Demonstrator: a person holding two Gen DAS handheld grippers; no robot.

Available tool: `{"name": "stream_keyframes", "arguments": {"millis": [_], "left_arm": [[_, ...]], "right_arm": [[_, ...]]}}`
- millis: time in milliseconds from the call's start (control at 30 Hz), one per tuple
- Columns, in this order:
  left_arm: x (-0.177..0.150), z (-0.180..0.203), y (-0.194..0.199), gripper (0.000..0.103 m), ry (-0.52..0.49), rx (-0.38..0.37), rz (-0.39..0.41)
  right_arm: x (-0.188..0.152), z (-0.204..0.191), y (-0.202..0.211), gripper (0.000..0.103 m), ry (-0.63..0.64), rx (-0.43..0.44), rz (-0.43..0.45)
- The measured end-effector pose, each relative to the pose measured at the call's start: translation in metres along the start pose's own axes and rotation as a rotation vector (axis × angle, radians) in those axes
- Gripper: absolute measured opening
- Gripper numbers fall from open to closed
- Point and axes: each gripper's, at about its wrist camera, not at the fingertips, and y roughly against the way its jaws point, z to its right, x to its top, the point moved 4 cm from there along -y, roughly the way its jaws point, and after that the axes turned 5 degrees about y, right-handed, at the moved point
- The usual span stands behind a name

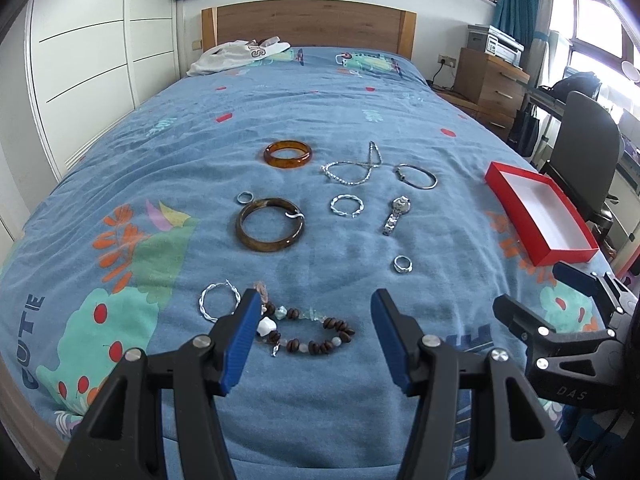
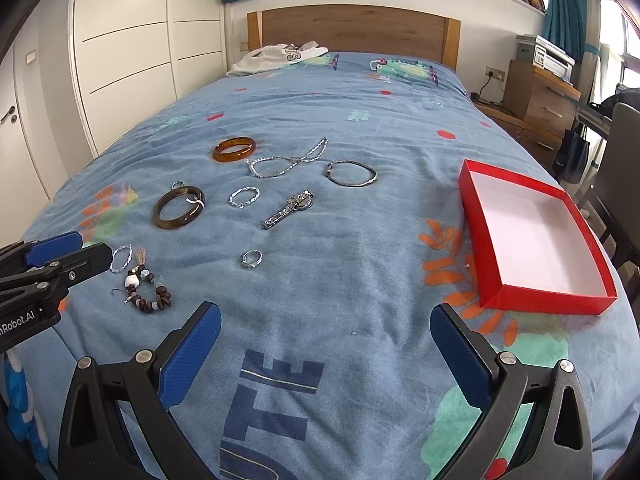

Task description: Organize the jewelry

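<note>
Jewelry lies scattered over the blue bedspread (image 1: 320, 420), none of it yet in the red box (image 2: 548, 300), which sits empty at about two o'clock from the pieces, near the bed's right edge; the left gripper (image 1: 312, 312) hovers with its jaws spread wide and nothing between the pads, framing the beaded bracelet (image 1: 310, 330), which lies just beyond its tips; at nine o'clock of those beads, just beside them, rests a twisted silver hoop (image 1: 218, 300), so the nearer finger should come down clear of it, or both will be dragged together; the right gripper (image 2: 326, 344) is likewise spread and empty, over bare cloth, with a small silver ring (image 2: 251, 258) at roughly eleven o'clock ahead of it; farther up the bed lie the dark bangle (image 1: 270, 226), the amber bangle (image 1: 287, 154), a silver chain (image 1: 352, 170), a thin wire bangle (image 1: 416, 176), a small twisted bracelet (image 1: 347, 205) and a watch (image 1: 396, 214); the beads look the likely first pick, and I would judge it best to lower straight down, straddle one side of the loop rather than the whole ring, press lightly into the soft cover and close on the strand; the cloth gives, so a shallow pinch may catch fabric instead.
</note>
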Motion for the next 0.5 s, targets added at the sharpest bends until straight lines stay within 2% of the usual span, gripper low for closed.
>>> {"name": "stream_keyframes", "arguments": {"millis": [500], "left_arm": [[-0.002,-0.005,-0.013,0.055,-0.011,-0.013,-0.034]], "right_arm": [[0.004,-0.012,-0.007,0.102,0.037,0.025,-0.002]]}}
